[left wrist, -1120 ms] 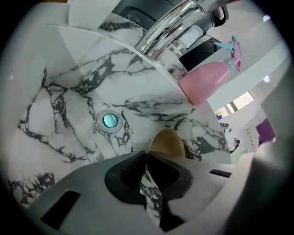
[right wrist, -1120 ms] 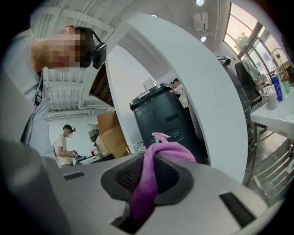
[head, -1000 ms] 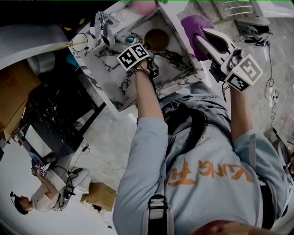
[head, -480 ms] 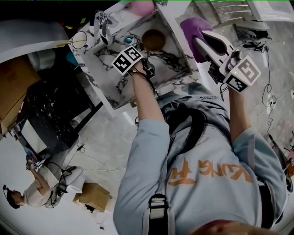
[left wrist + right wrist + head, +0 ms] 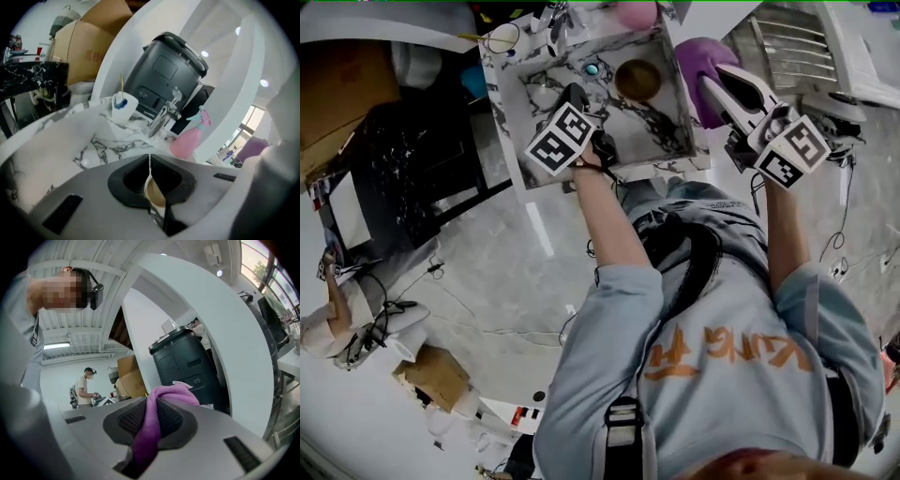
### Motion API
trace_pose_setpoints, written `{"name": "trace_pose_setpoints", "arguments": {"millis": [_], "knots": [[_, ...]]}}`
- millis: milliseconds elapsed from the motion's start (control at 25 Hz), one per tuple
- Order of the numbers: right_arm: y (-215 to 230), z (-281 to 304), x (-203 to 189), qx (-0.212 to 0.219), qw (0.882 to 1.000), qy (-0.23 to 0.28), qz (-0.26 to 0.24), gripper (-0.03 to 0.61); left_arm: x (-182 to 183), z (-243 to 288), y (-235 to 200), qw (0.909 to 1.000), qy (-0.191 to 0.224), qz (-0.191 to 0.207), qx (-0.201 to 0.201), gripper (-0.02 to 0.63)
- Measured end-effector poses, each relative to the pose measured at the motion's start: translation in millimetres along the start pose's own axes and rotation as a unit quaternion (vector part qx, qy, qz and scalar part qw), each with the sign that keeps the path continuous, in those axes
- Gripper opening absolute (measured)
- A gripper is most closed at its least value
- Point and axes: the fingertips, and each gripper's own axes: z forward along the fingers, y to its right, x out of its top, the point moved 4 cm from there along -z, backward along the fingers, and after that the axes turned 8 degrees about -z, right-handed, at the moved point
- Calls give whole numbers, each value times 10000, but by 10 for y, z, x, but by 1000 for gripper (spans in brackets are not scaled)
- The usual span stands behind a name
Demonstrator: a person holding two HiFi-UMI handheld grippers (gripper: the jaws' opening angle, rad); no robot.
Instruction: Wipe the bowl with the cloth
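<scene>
A brown bowl [image 5: 638, 80] stands upright on the floor of the marble sink [image 5: 517, 141], at its far right. My left gripper [image 5: 577, 97] hangs over the sink to the bowl's left, apart from it. In the left gripper view the left gripper [image 5: 150, 168] has its jaws together with nothing held. The bowl [image 5: 157, 197] shows through a narrow slit behind the tips. My right gripper [image 5: 712, 75] is raised at the sink's right side and shut on a purple cloth [image 5: 696, 58]. In the right gripper view the cloth [image 5: 161, 397] bunches out past the right gripper [image 5: 150, 427].
A faucet [image 5: 553, 17], a pink spray bottle [image 5: 633, 13] and a white cup with a brush [image 5: 502, 37] line the sink's far rim. A dish rack [image 5: 787, 37] lies to the right. A dark bin [image 5: 164, 75] stands behind the sink. Another person [image 5: 347, 319] is at the lower left.
The head view has swung, so the sink now sits higher and further right. My left gripper stands a little farther from the bowl. The right gripper still holds the cloth at the same height.
</scene>
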Motion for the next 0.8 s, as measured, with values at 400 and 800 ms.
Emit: {"name": "trace_pose_setpoints", "arguments": {"millis": [400,800], "knots": [[-192,238,264,422,9987,197,-230,75,460,-994,237,9891,1421,371,-136,25],[-460,600,715,534,9953,451,-675,75,893,-2138,394,9517,2986,708,10,23]]}}
